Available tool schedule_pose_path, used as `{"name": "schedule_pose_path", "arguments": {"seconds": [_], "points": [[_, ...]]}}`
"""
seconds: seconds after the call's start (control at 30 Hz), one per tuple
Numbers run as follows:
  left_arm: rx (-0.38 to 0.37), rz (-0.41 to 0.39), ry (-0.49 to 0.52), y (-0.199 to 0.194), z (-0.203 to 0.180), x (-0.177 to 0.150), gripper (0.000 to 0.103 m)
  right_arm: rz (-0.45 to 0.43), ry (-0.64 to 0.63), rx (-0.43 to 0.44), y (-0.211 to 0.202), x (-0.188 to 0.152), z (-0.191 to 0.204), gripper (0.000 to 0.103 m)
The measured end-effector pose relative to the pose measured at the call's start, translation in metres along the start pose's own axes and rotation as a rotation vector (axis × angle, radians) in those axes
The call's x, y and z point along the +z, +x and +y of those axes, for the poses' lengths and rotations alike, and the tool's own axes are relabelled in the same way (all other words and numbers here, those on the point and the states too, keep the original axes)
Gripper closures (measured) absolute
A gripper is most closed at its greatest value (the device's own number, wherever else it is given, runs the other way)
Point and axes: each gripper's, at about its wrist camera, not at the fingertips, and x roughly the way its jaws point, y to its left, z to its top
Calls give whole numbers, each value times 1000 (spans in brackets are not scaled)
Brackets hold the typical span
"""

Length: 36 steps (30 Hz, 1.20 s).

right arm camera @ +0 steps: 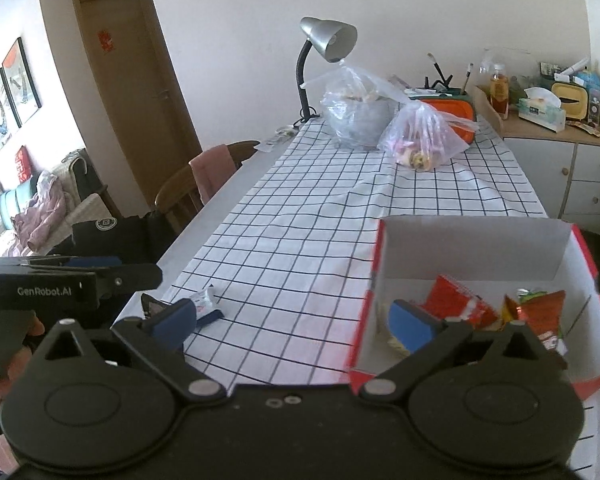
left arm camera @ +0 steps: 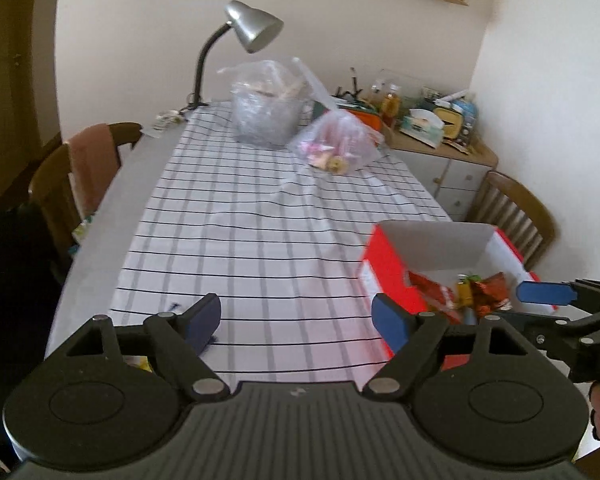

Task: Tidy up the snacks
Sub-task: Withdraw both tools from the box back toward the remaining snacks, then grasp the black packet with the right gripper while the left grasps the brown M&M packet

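Both grippers stand spread and empty: the left gripper (left arm camera: 298,320) over the checked tablecloth (left arm camera: 260,240), the right gripper (right arm camera: 296,320) at the red box (right arm camera: 576,256), which holds snack packets (right arm camera: 460,304).

A box (right arm camera: 476,248) holding snack packets (right arm camera: 460,300) sits at the desk's (right arm camera: 204,216) near right, with two bags (right arm camera: 420,136) and a lamp (right arm camera: 328,40) at the far end.
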Motion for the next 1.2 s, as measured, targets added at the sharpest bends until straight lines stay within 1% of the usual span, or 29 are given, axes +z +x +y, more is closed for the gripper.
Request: {"name": "schedule_pose_path", "arguments": {"seconds": [0.23,0.53,0.73,0.87,1.0,1.2], "points": [[33,15,-10,-1,49,-3,20,58,-6,-6,31,-10,41,0],[96,80,-30,17,111,-13,20,131,-41,20,73,-19,91,0],[130,121,-51,30,145,-19,20,197,-98,38,107,-27,118,0],[158,150,-62,43,162,-22,20,244,-133,47,128,-33,133,0],[163,180,-67,57,174,-26,20,288,-161,66,148,-40,145,0],[158,228,-62,79,181,-27,20,350,-201,107,175,-49,154,1]]}}
